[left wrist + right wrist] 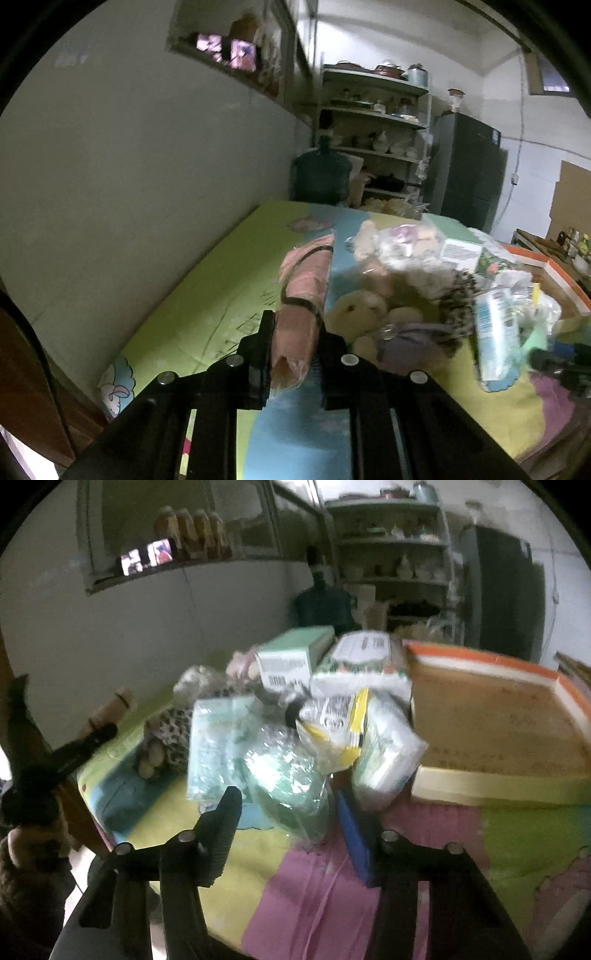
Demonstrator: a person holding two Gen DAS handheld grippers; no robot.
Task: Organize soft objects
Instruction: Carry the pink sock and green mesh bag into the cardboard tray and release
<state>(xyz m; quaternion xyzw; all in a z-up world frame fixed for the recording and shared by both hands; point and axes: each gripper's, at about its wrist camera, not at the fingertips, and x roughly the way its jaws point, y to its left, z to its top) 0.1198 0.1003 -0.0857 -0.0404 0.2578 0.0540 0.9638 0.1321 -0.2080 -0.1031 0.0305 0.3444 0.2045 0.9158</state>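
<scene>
My left gripper (293,334) is shut on a pink rolled cloth bundle (304,291) bound with dark bands, held above the table. To its right lies a heap of plush toys (369,306) and plastic-wrapped soft packs (495,332). My right gripper (288,801) is open, its fingers on either side of a green item in a clear plastic bag (284,775) at the front of the heap of wrapped packs (354,686). The left gripper also shows in the right wrist view (74,753) at the left edge.
A colourful patterned cloth (325,893) covers the table. An orange-rimmed shallow box (495,723) sits at the right. A grey wall (147,166) runs along the left. A blue water jug (321,173), shelves (373,140) and a dark fridge (469,166) stand behind.
</scene>
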